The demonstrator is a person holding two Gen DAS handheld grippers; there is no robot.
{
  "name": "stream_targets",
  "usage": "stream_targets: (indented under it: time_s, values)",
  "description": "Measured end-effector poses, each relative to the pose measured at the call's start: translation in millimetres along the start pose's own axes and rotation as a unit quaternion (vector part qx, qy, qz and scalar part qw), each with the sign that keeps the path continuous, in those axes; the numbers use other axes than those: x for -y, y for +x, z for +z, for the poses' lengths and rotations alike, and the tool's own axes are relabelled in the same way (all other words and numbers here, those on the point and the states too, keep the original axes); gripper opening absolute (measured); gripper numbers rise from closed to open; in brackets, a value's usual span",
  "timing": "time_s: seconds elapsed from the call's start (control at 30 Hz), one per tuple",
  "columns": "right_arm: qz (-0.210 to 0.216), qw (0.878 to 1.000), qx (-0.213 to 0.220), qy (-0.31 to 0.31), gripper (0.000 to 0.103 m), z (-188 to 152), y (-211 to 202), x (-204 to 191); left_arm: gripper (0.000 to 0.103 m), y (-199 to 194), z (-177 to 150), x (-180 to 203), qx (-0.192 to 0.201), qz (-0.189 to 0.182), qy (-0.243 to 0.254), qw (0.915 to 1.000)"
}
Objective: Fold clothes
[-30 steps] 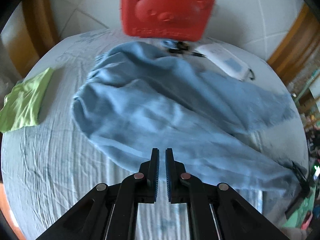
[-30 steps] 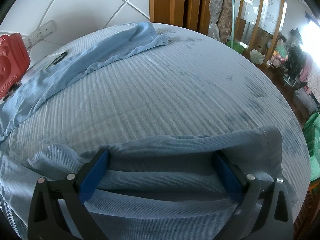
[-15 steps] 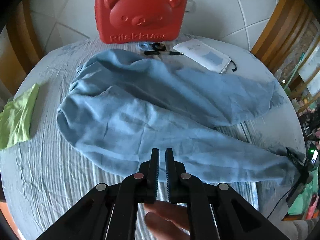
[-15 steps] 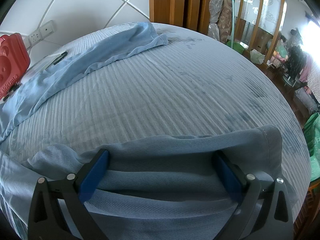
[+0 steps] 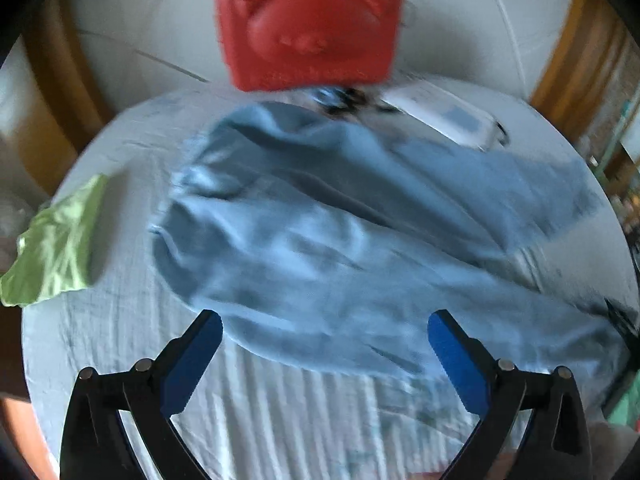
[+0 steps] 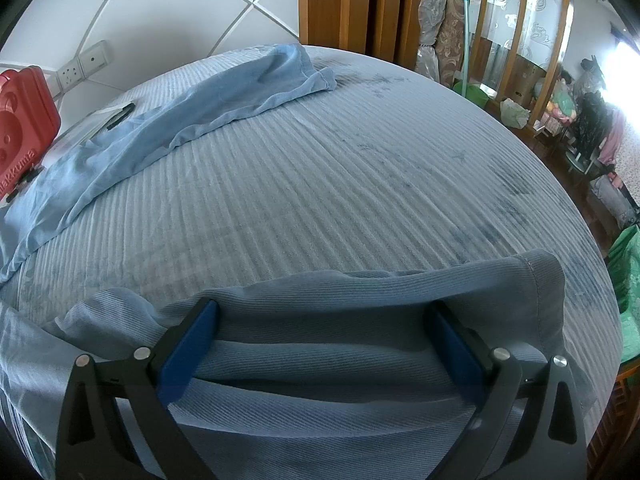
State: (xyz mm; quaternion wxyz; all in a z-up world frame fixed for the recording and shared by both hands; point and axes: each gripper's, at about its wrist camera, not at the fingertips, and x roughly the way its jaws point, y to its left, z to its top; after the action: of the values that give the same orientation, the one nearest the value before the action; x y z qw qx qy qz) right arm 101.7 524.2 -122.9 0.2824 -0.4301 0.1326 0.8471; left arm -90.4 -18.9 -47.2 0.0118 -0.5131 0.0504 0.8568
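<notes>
Your left gripper (image 5: 324,332) has just sprung wide, jaws apart with nothing clamped, the blue garment (image 5: 340,232) spread at twelve o'clock. Your right gripper (image 6: 320,332) stands apart over its hem, not pinching. Bare bedsheet (image 6: 360,168) lies beyond. One red case (image 5: 308,28) stands closed; one green cloth (image 5: 56,248) at nine.

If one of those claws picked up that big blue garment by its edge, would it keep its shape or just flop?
Most likely flop. The blue garment lies in soft folds and wrinkles on the bed, so it looks limp, not stiff. It would probably hang and drag, since it spreads wide across the bed. The fine ribbed weave suggests that it is fairly light and not slippery.
</notes>
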Motion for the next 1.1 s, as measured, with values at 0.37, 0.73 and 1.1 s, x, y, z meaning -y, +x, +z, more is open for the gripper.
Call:
stream_targets:
  time_s: [0.37,0.73,1.1]
  values:
    - [0.0,1.0,0.0,0.0,0.103,0,0,0,0.103,34,8,-50,-0.016,0.023,-0.013,0.9995]
    - [0.0,1.0,0.001,0.0,0.103,0,0,0,0.103,66,-2,-81,-0.019,0.045,-0.035,0.9982]
    - [0.003,0.999,-0.047,-0.004,0.103,20,-4,-2,0.103,55,62,-111,0.029,0.066,-0.047,0.9963]
